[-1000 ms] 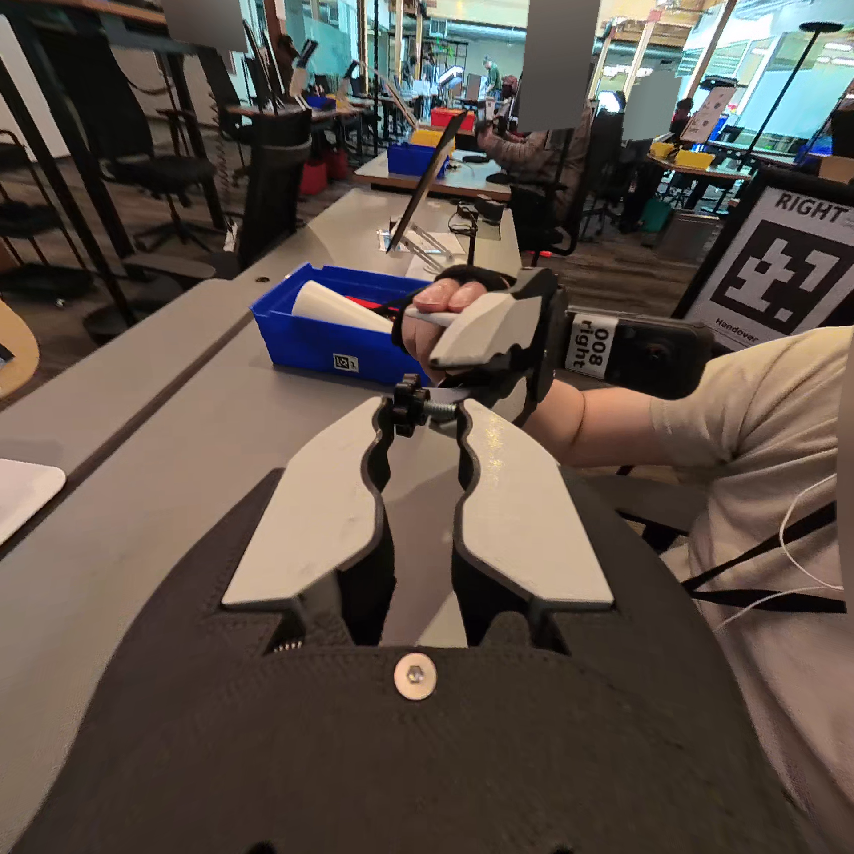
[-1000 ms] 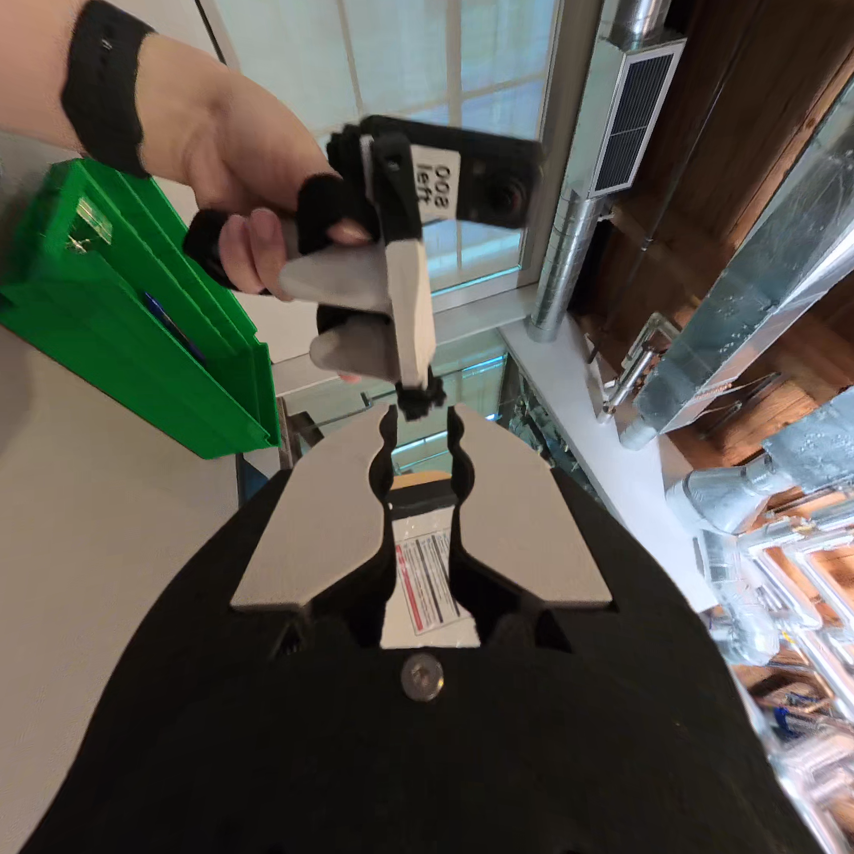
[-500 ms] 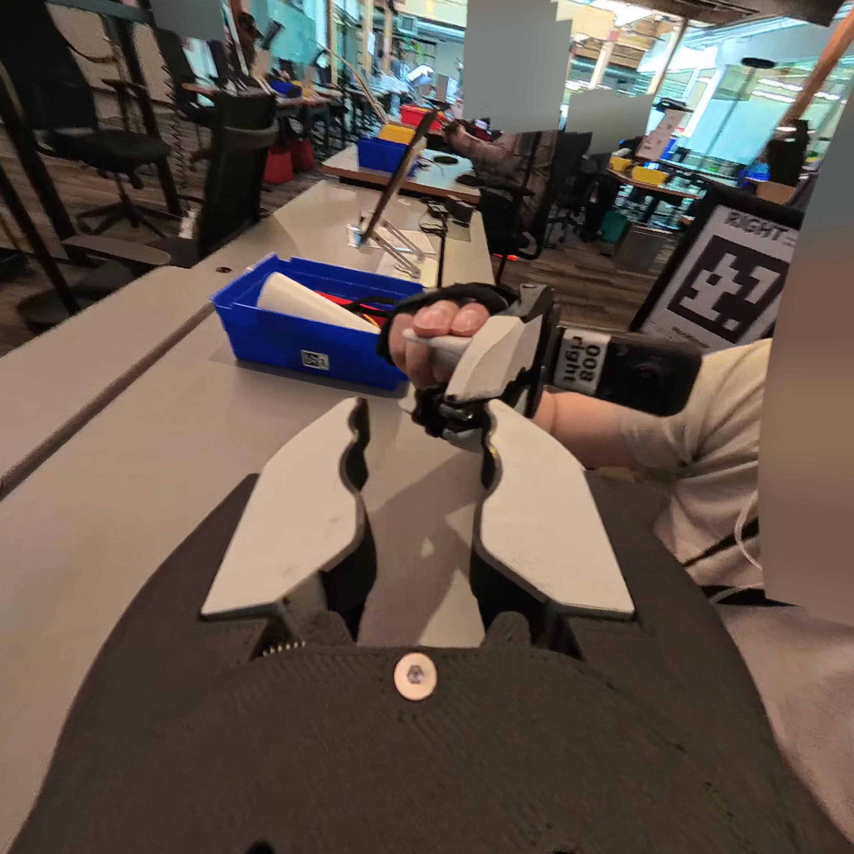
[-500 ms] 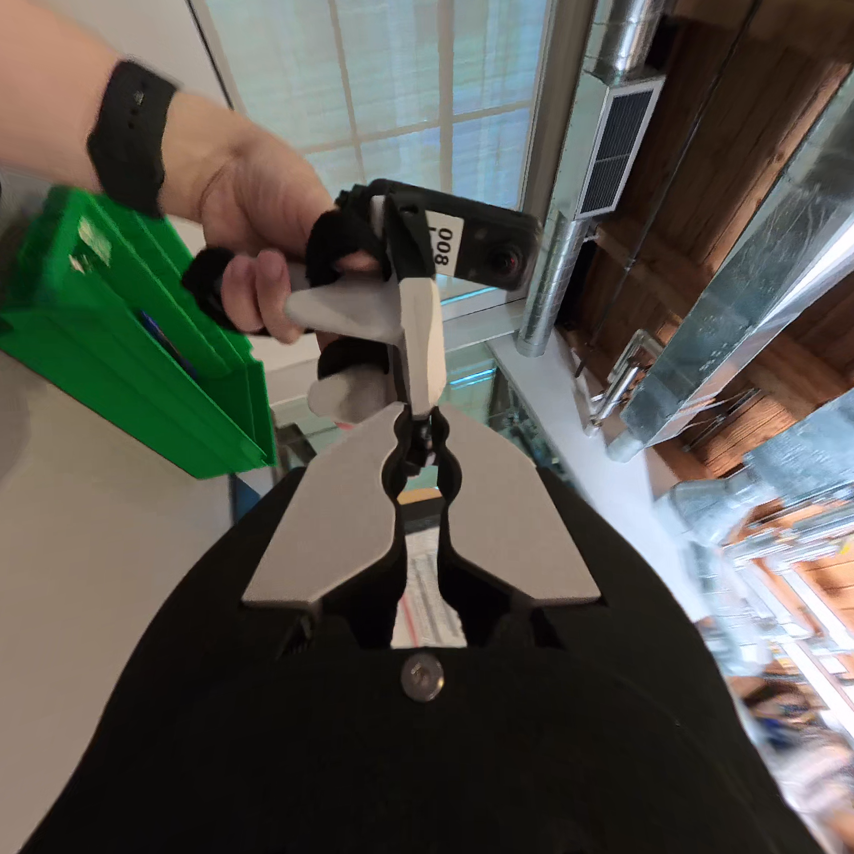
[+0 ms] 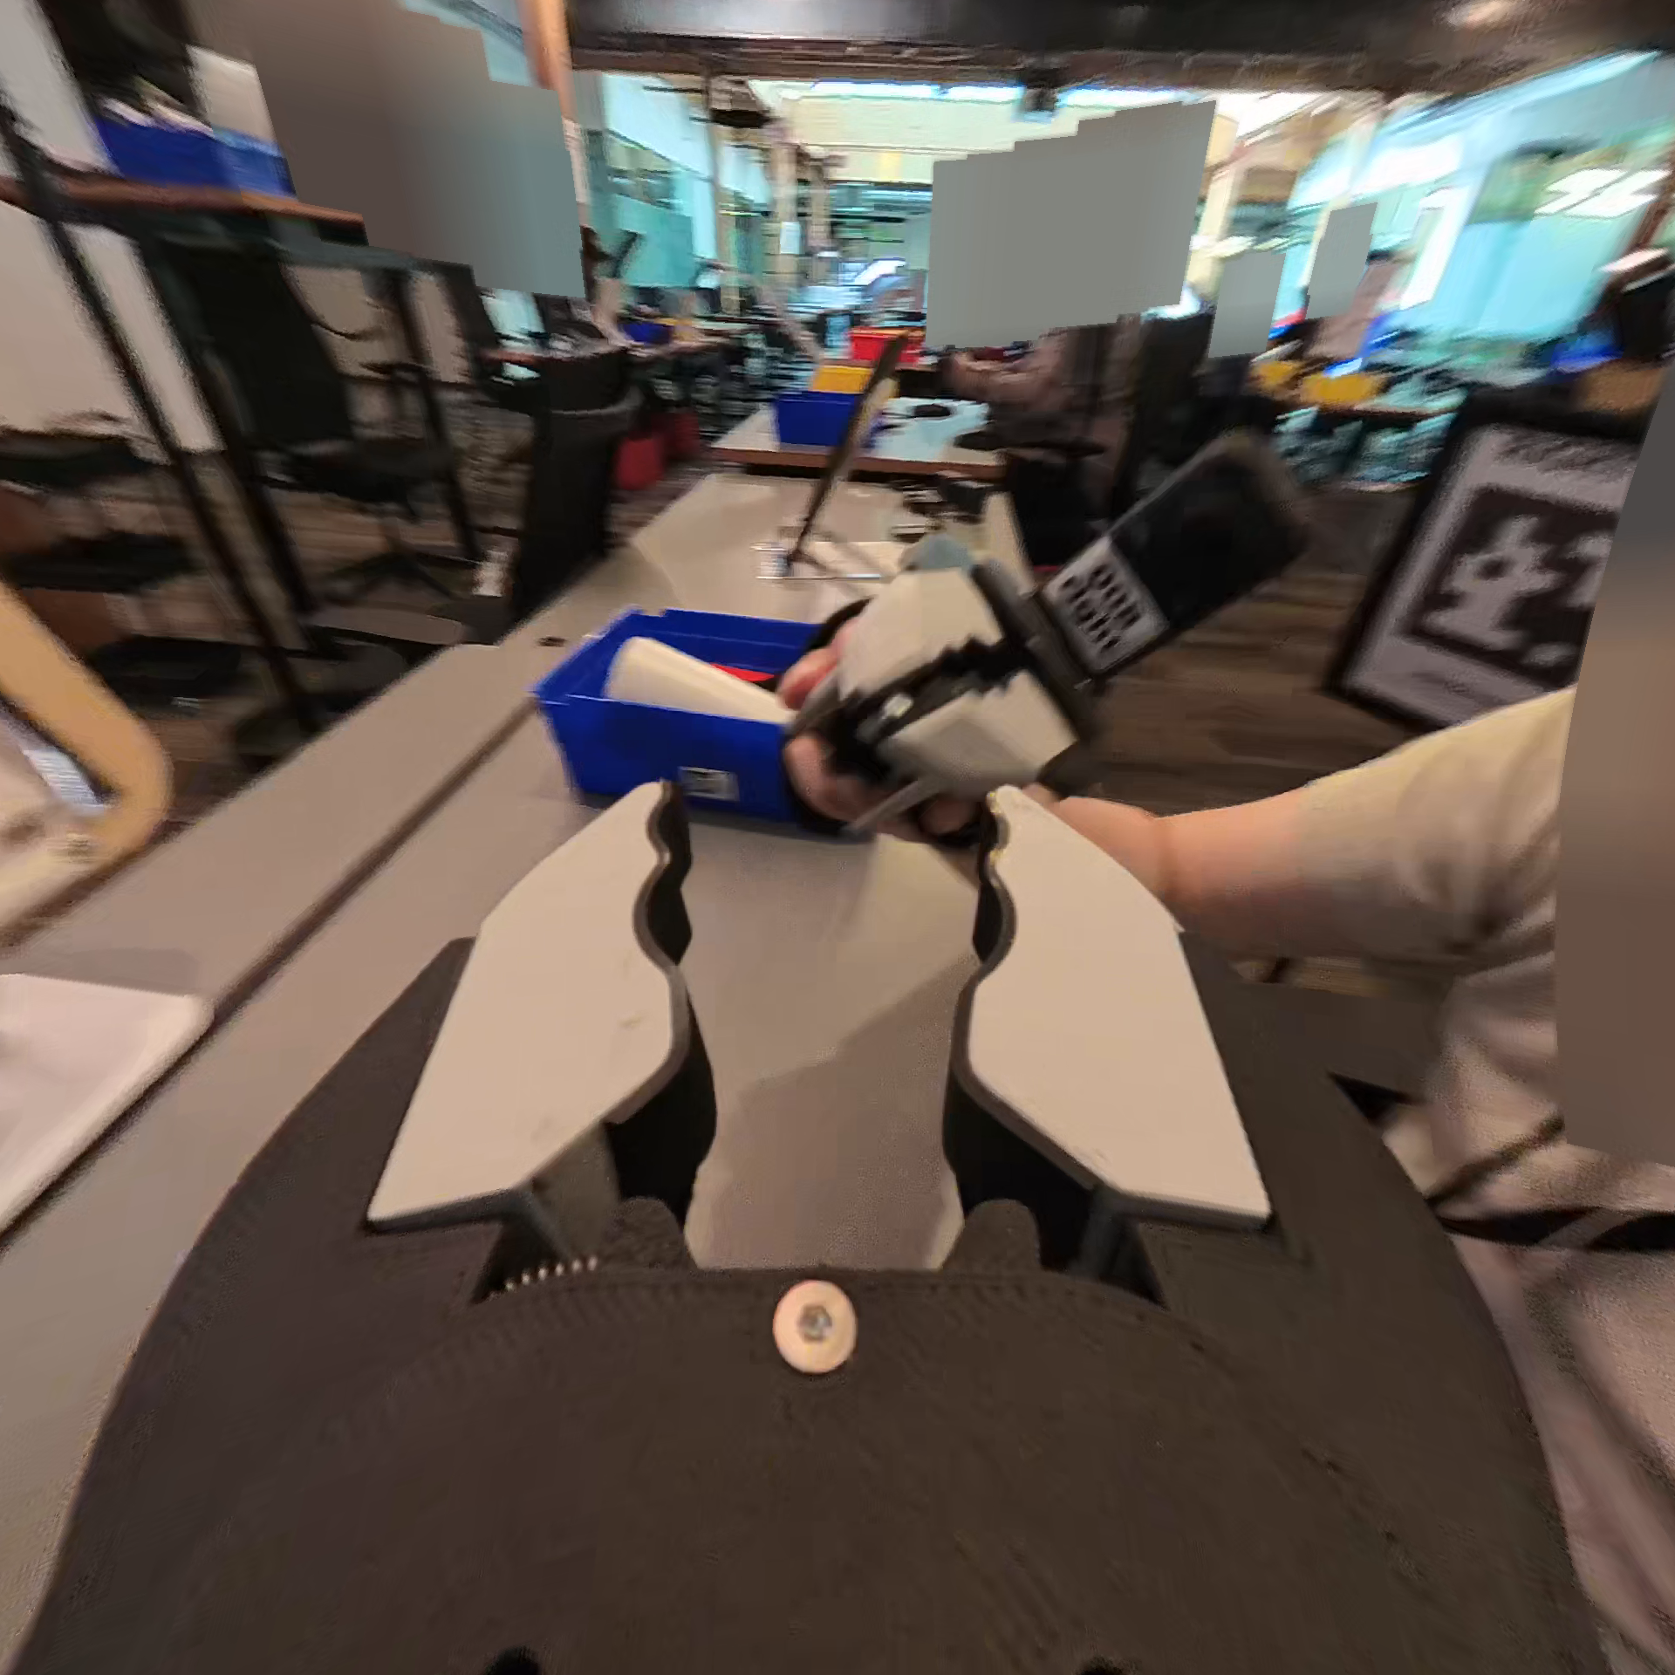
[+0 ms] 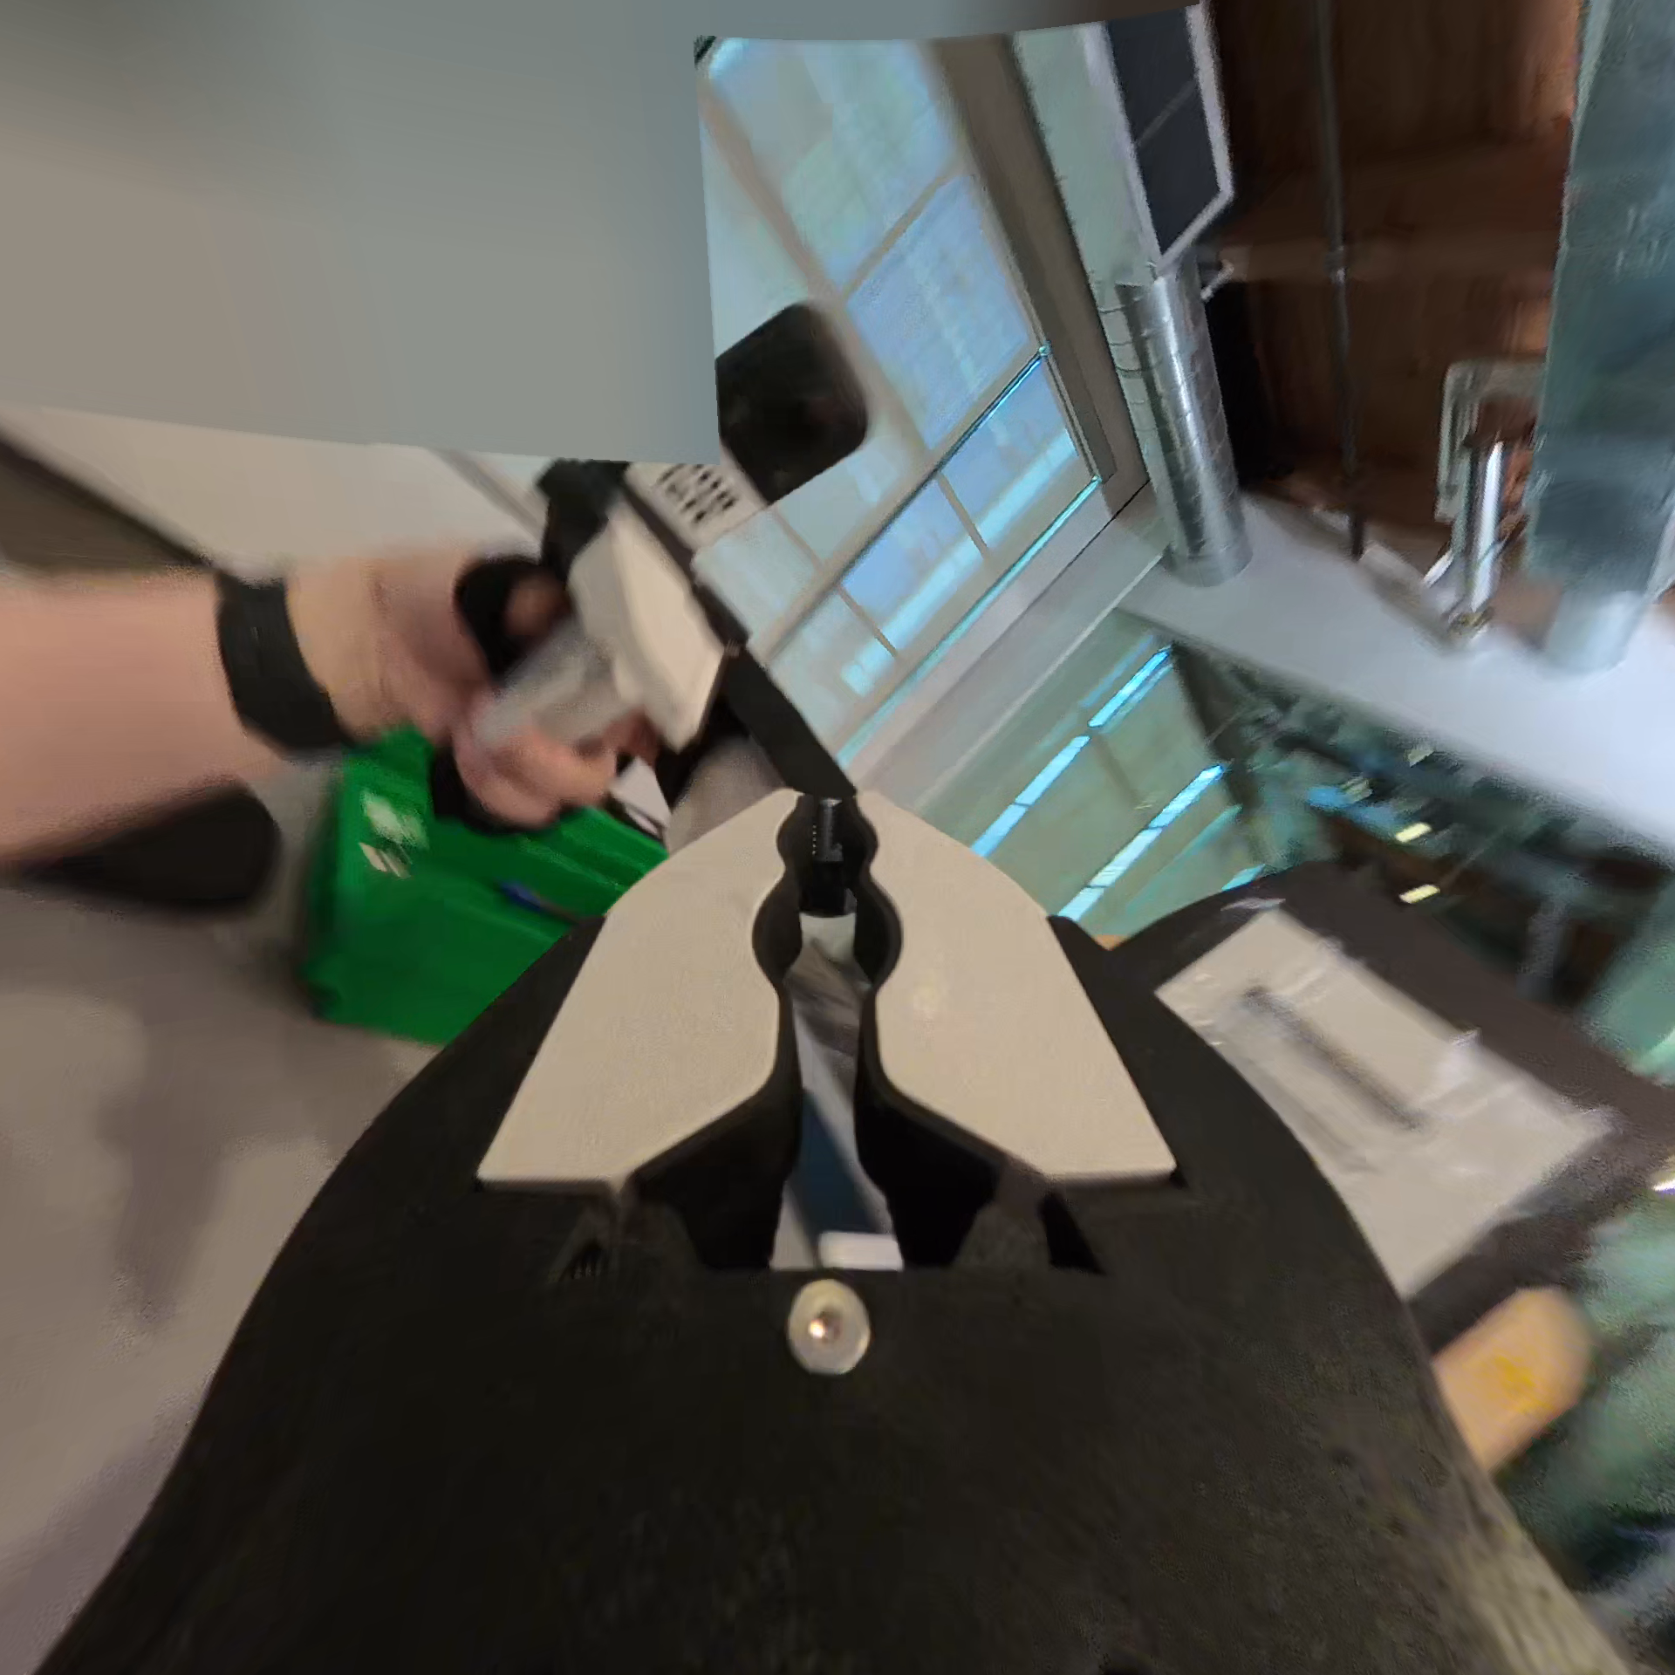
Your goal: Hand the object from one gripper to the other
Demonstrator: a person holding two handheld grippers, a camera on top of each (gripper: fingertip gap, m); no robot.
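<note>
Fingers of the right gripper (image 6: 827, 847) are pressed in on a small black knob with a threaded screw stem (image 6: 823, 856), pinched near their tips; those of the left gripper (image 5: 829, 838) are spread wide with only grey table (image 5: 272, 870) showing between them. So the object sits in the right gripper, and by my reading the handover itself is done, leaving only the separating of the two tools. Taking the blue bin (image 5: 671, 739) as landmark, the right gripper (seen from the left wrist view) floats just to its right and above its rim, while the left gripper's tips are just on the near side of it. Next calls for a firm squeeze, since the knob is small and held shallowly, and a clean retreat of the empty gripper.
</note>
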